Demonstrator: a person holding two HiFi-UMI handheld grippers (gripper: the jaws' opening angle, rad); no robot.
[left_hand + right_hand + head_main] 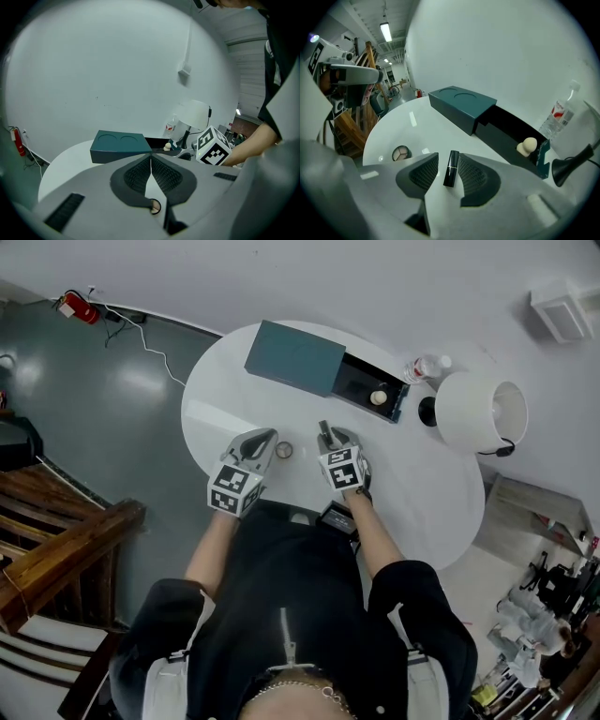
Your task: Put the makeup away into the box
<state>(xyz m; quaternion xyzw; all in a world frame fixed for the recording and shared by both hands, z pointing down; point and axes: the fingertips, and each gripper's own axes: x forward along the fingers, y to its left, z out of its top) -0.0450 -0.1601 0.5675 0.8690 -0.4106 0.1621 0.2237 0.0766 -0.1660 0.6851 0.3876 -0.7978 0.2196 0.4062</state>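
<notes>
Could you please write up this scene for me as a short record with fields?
surface: round white table
box: teal rectangular box, its dark drawer pulled out
in drawer: beige makeup sponge
left tongs: shut, empty
right tongs: open, either side of black lipstick tube
loose on table: small round compact
other: white lamp, clear plastic bottle

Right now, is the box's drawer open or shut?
Open: the black drawer sticks out of the teal box, a beige sponge lying inside it.
</notes>
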